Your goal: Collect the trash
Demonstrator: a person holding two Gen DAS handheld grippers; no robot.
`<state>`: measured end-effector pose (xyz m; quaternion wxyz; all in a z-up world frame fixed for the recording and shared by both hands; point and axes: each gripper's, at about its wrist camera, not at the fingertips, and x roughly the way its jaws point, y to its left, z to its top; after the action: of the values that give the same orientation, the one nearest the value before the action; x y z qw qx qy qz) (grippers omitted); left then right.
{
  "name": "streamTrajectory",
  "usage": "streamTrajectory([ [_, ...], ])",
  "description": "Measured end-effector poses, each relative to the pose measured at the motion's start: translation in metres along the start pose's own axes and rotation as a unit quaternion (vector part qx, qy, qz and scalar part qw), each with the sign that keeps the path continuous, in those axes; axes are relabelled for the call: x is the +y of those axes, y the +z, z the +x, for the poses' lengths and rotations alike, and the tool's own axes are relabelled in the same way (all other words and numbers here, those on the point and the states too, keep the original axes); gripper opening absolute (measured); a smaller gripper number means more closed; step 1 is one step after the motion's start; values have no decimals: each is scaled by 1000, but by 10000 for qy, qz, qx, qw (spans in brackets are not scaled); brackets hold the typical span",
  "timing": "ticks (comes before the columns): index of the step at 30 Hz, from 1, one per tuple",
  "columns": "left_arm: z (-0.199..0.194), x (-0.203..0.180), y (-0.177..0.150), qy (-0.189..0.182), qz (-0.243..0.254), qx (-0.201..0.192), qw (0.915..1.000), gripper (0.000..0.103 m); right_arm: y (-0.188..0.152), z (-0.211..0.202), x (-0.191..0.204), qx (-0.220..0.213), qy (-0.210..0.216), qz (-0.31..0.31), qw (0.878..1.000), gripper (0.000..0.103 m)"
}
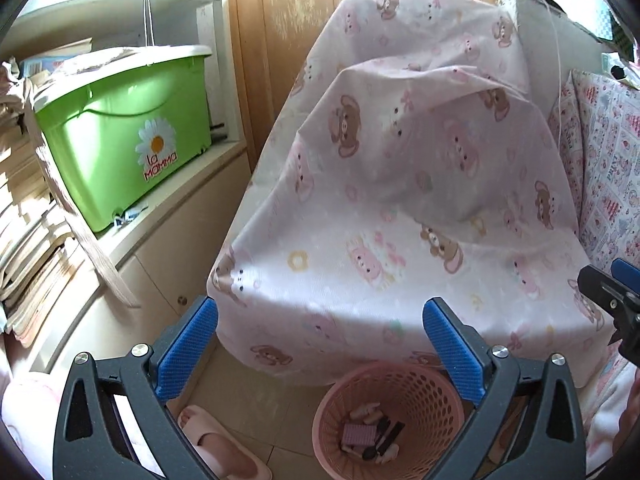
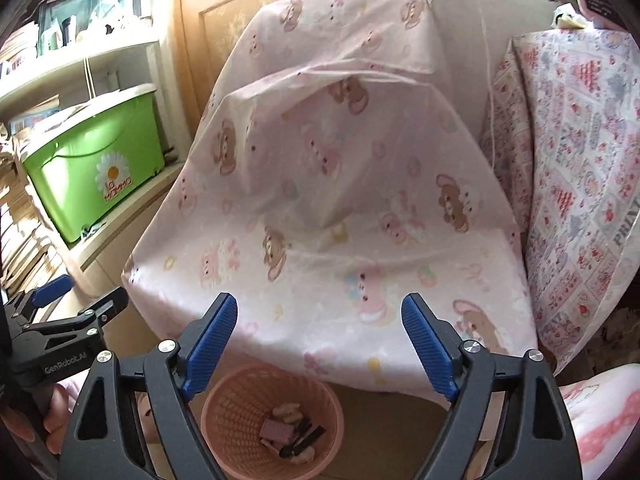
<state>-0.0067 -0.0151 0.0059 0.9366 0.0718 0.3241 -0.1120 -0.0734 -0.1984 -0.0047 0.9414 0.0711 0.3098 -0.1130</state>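
hovering open right tool (image 2: 320, 344), pink basket (image 2: 224, 432) below, trash (image 2: 290, 436) inside

Clear drop to basket (image 1: 390, 412); sheet (image 1: 400, 200) behind

A pink perforated basket (image 1: 424, 408) stands upright on the floor, small trash pieces (image 1: 372, 436) inside.

My left gripper (image 1: 320, 344) wears ribbed blue rubbery pads on matt black plastic arms with shiny metal screws; my right gripper (image 2: 320, 344) is the same. At six o'clock sits the pink basket (image 1: 424, 396) of perforated plastic, trash (image 1: 372, 436) inside. At twelve o'clock hangs soft matt printed cloth (image 1: 400, 168). At ten o'clock is a glossy green plastic bin (image 1: 120, 128). Behind it stands a worn, flaking wooden door (image 1: 288, 32).
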Motion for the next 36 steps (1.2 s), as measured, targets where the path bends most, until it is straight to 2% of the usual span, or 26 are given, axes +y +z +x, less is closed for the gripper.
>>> streamTrajectory([
  [9, 7, -10, 0, -58, 136, 89, 9999, 101, 0, 7, 0, 28, -162, -60, 9998, 86],
  [15, 7, -16, -1, -30, 207, 34, 9998, 101, 0, 16, -7, 166, -99, 121, 9997, 86],
  [26, 2, -21, -6, 117, 381, -124, 9991, 101, 0, 10, -11, 66, -158, 191, 9997, 86],
  [36, 1, -22, -7, 56, 381, -107, 9992, 101, -2, 7, -10, 40, -149, 96, 9998, 86],
])
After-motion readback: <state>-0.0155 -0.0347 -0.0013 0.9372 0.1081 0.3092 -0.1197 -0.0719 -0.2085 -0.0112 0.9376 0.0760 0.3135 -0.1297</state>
